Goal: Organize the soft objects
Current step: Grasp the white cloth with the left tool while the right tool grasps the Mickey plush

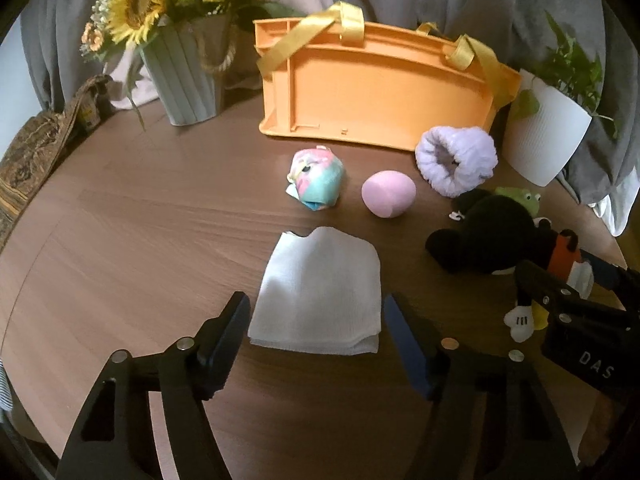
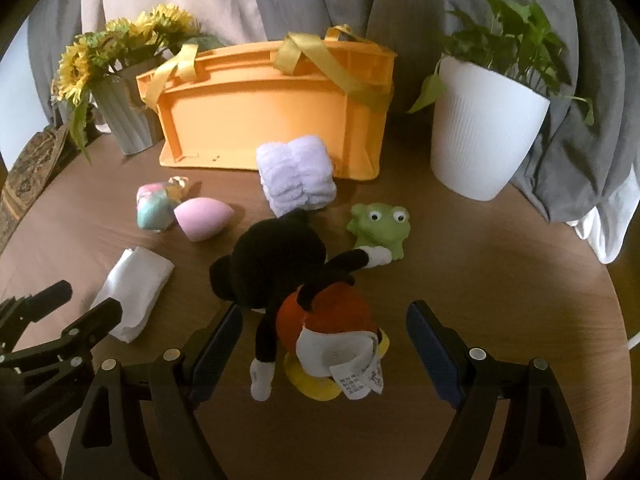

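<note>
A folded white cloth (image 1: 318, 294) lies on the round wooden table between the open fingers of my left gripper (image 1: 316, 328); it also shows in the right wrist view (image 2: 132, 294). My right gripper (image 2: 324, 338) is open around the lower body of a black mouse plush (image 2: 296, 280) with red shorts. Beyond lie a green frog toy (image 2: 380, 226), a rolled lilac towel (image 2: 296, 176), a pink egg-shaped sponge (image 2: 202, 216) and a pastel cloth bundle (image 2: 154, 208). An orange basket (image 2: 272, 112) with yellow ribbon handles stands at the back.
A grey vase of sunflowers (image 1: 188, 76) stands back left. A white pot with a green plant (image 2: 484, 128) stands back right. A patterned woven band (image 1: 36, 152) lies at the left edge. Grey and beige fabric hangs behind the table.
</note>
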The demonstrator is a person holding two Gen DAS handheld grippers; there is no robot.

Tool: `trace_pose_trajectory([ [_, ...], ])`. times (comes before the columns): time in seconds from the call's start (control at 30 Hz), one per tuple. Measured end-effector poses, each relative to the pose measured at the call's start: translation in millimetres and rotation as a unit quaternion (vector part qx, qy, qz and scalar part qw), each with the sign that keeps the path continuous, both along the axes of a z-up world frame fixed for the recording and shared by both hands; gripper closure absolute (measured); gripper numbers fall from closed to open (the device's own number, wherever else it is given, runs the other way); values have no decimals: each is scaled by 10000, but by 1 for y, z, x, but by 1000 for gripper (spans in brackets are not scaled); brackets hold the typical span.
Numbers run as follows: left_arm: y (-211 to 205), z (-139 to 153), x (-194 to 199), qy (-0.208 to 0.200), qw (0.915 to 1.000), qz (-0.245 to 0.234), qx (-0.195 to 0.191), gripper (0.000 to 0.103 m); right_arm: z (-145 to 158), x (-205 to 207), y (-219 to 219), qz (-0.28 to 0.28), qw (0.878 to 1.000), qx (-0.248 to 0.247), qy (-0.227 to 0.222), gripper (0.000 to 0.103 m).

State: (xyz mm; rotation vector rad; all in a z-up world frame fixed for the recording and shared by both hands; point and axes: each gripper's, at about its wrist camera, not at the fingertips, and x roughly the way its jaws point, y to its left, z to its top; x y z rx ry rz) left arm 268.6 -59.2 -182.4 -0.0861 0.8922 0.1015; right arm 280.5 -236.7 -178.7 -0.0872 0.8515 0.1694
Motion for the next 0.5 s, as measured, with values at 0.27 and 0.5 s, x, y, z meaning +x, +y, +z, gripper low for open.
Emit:
trace_pose_trajectory([
  [0.27,0,-11,8,226,9997,-11,-14,51,-8,5,1,44,10000,1,72,27],
  [0.5,0,-14,7,212,9998,-9,48,72,-11,4,7,199,9997,-64,87,39],
])
